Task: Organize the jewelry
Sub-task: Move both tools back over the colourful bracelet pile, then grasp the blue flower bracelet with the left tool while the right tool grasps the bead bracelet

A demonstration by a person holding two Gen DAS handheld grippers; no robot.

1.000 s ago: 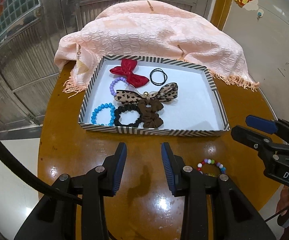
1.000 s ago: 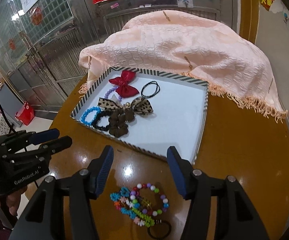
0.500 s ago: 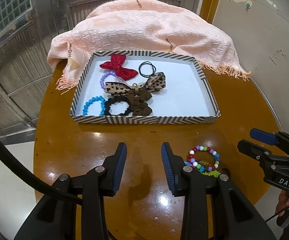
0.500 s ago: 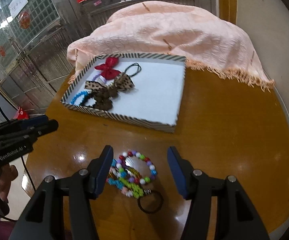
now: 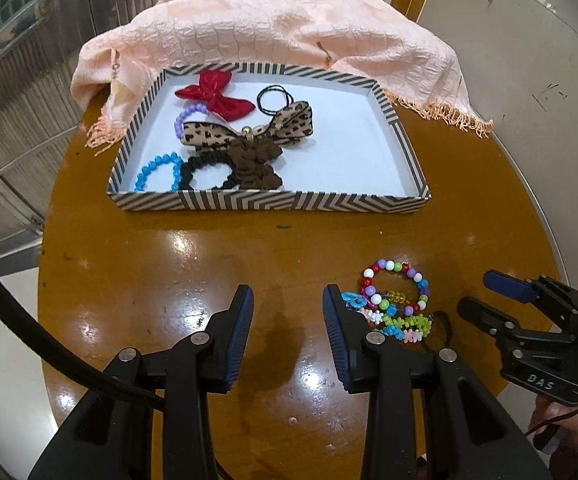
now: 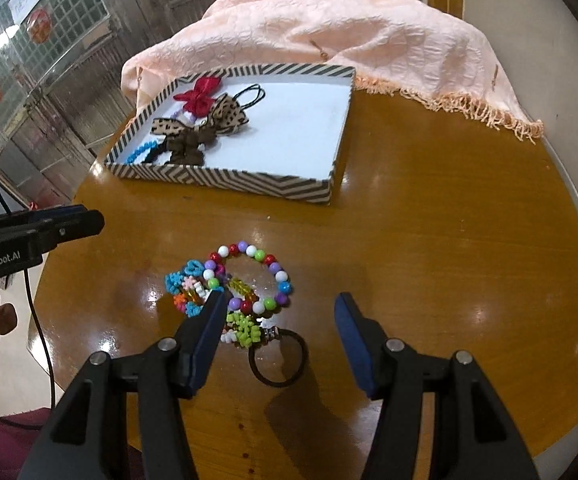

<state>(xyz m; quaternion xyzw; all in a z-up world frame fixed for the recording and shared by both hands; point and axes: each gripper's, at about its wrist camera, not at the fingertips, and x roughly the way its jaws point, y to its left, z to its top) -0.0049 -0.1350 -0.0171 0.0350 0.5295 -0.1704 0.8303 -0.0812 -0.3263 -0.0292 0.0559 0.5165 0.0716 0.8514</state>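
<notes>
Right wrist view, near field: your right gripper (image 6: 279, 316) hangs low over the table (image 6: 429, 248), jaws wide apart, nothing between the pads. Its left finger (image 6: 205, 332) covers part of the bead pile. Dark hair tie (image 6: 277, 356) lies flat in the gap, closest to you. Just beyond it, touching or overlapping: green/white flower-bead strand (image 6: 243, 326), then the round multicolour bead bracelet (image 6: 255, 278), w/ a blue/orange flower-bead piece (image 6: 185, 284) at its left. All on bare wood, outside the tray.

Left wrist view: your left gripper (image 5: 287, 330) also apart, empty, over bare tabletop w/ glare spots. Same bead pile sits just beside its right finger (image 5: 339, 332). Right gripper seen from the side at far right edge.

Mid field: striped tray (image 5: 269, 202), white floor, well apart from the pile. Contents bunched in its left half: blue bead bracelet (image 5: 157, 170) and black scrunchie (image 5: 203, 170) at the near wall, brown scrunchie (image 5: 255, 164) touching the black one, leopard bow (image 5: 249, 130) overlapping the brown, purple bead bracelet (image 5: 187, 118) partly under the bows, red bow (image 5: 215, 94) further back, thin black hair ties (image 5: 275, 98) beside it. Right half of tray bare.

Far: peach fringed cloth (image 5: 289, 24) draped behind the tray, over the table's back edge.
</notes>
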